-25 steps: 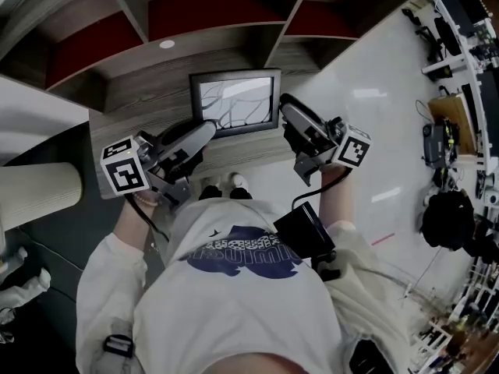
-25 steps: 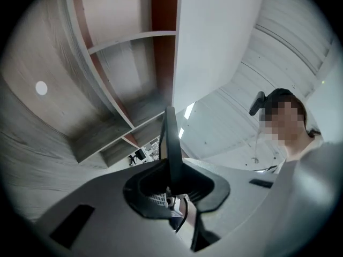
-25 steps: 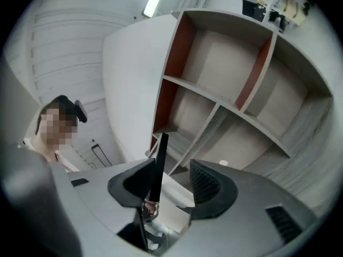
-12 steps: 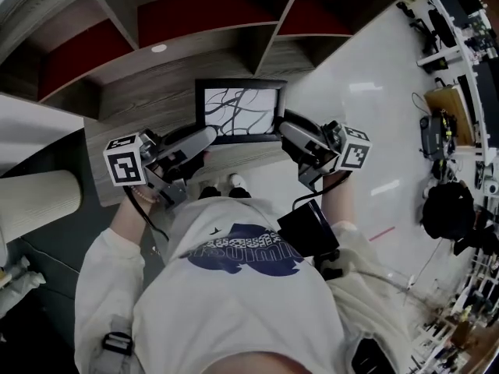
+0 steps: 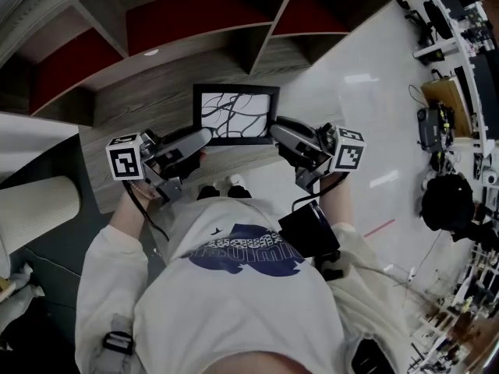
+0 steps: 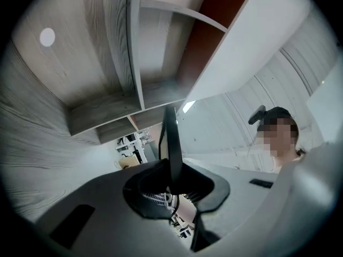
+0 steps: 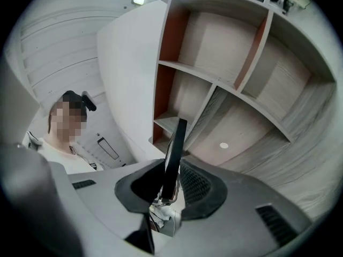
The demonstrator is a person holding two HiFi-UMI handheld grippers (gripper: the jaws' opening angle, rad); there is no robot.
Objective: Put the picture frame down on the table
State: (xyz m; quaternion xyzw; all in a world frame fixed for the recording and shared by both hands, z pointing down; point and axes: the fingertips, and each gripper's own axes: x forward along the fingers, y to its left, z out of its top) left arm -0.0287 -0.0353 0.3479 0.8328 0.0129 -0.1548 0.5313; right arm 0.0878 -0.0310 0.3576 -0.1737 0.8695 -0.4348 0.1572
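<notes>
Head view: a black-rimmed rectangular picture frame (image 5: 236, 114), its white sheet crossed by dark branching lines, hangs just ahead of the person. Its long axis runs side to side. The left hand-held gripper (image 5: 201, 137) bites the lower left corner and the right hand-held gripper (image 5: 277, 129) the lower right, so neither is nearer. Beneath and beyond lies the grey wood-grain worktop (image 5: 140, 107), backed by a wooden shelf unit with red rear panels (image 5: 195, 10). Whether the frame's lower edge touches the worktop cannot be told; the coming move seems to be downward.

Left gripper view: the frame shows edge-on as a thin, hard, dark blade (image 6: 171, 138) rising from between the smooth grey plastic jaws, which are clamped on it (image 6: 174, 178).

Right gripper view: the same slim edge (image 7: 176, 143) stands pinched between jaws with ribbed inner pads (image 7: 169, 189).
</notes>
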